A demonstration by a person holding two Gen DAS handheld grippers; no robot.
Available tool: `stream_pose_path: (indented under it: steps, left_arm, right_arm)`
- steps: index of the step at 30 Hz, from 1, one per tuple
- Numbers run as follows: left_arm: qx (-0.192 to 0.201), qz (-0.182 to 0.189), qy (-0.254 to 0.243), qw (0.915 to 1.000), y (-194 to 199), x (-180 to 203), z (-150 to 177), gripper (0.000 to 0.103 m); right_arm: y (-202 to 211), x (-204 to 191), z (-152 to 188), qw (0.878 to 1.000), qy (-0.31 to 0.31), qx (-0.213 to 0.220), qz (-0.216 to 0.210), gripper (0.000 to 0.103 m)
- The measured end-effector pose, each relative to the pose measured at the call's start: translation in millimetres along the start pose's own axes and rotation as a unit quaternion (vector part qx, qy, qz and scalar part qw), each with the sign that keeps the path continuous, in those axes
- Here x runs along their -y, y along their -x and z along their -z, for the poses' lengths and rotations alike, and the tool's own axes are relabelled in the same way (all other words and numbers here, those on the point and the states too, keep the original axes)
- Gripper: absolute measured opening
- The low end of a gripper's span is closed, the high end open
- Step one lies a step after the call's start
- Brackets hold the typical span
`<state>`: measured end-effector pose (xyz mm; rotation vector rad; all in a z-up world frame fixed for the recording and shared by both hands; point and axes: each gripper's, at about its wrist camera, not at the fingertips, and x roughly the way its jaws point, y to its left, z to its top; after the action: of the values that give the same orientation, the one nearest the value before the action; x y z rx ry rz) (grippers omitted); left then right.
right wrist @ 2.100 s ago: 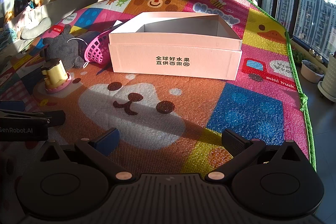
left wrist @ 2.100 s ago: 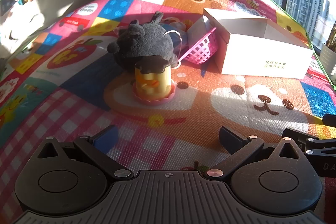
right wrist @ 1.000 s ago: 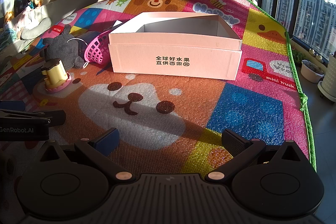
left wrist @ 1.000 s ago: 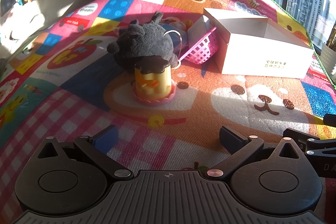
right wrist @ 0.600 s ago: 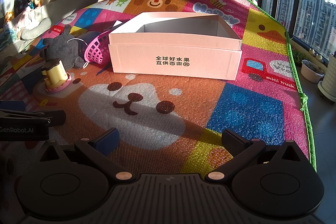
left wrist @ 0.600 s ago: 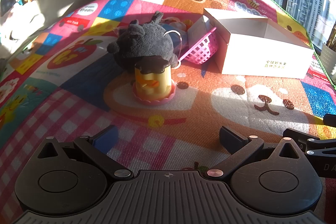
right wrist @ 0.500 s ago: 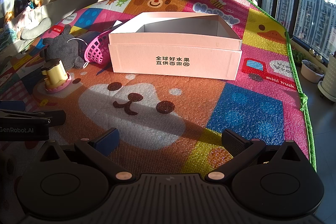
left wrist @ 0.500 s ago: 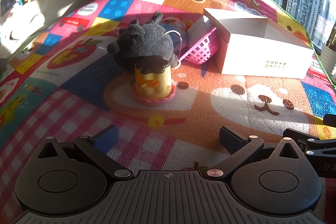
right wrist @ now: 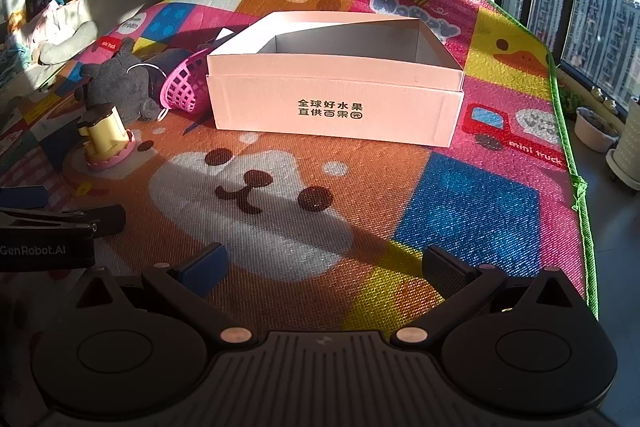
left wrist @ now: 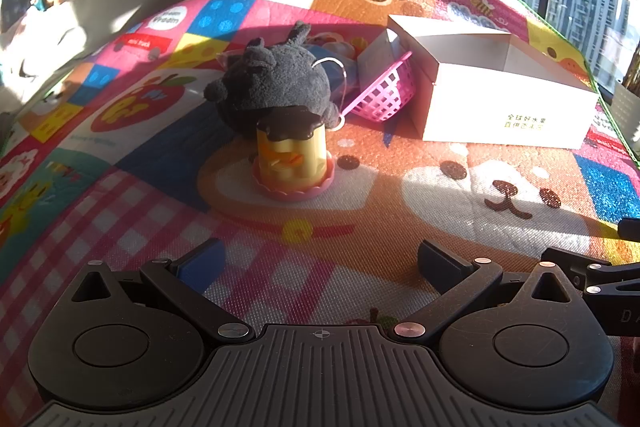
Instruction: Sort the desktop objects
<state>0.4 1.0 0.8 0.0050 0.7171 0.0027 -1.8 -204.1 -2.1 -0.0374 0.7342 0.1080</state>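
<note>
Nothing has moved since the earlier frames: both of my grippers hover low over the colourful cartoon-print play mat [right wrist: 460, 211], and the objects lie exactly where they were.

Going left to right, the dark grey soft plush toy [left wrist: 276, 87] sits farthest left, touching the toy behind the yellow plastic pudding-shaped toy with a brown top and pink scalloped base [left wrist: 292, 155], which stands upright just in front of it. I judge the plush light and squashy, best pinched across its round body. The pudding toy looks rigid, light and a little slick, so I would close on its straight yellow sides above the base rather than on the glossy cap. Next comes the pink plastic lattice basket [left wrist: 386, 93], tipped on its side and leaning against the box; its thin rim is the obvious hold, and it probably flexes. Right of it is the pale pink open-topped cardboard box with printed characters on its front [right wrist: 336, 95], which appears empty and likely serves as the sorting bin.

My left gripper [left wrist: 320, 263] has its jaws spread wide with nothing between them. My right gripper [right wrist: 324, 267] is likewise released, facing the box.
</note>
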Motion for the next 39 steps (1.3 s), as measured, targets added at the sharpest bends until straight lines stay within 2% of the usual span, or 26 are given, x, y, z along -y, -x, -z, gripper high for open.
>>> stream_pose_path:
  steps: [16,27,30,32,34,36,39]
  left_arm:
    - [-0.003,0.000,-0.002,1.0000,-1,0,1,0.103]
    - [-0.001,0.006,0.001,1.0000,1,-2,-1,0.103]
    - [0.024,0.021,0.011,0.9994,13,-15,-3,0.103]
    - [0.057,0.002,0.004,0.9983,25,-25,-10,0.103]
    - [0.075,-0.010,0.010,0.9971,31,-40,-20,0.103]
    - [0.075,-0.012,0.031,0.9967,32,-58,-34,0.103]
    - [0.085,-0.029,0.054,0.9945,32,-84,-46,0.103]
  right_arm:
    - [5,1,1,1.000,-0.003,-0.015,-0.005,0.103]
    - [10,1,5,1.000,0.004,-0.004,-0.013,0.103]
    - [16,-3,5,0.999,0.023,0.007,-0.023,0.098]
    - [23,-10,3,0.997,0.064,0.030,-0.030,0.097]
    - [34,-26,-5,0.986,0.135,0.100,-0.013,0.097]
    - [35,-47,-18,0.965,0.207,0.160,0.005,0.092]
    - [19,-84,-40,0.931,0.299,0.210,0.014,0.089]
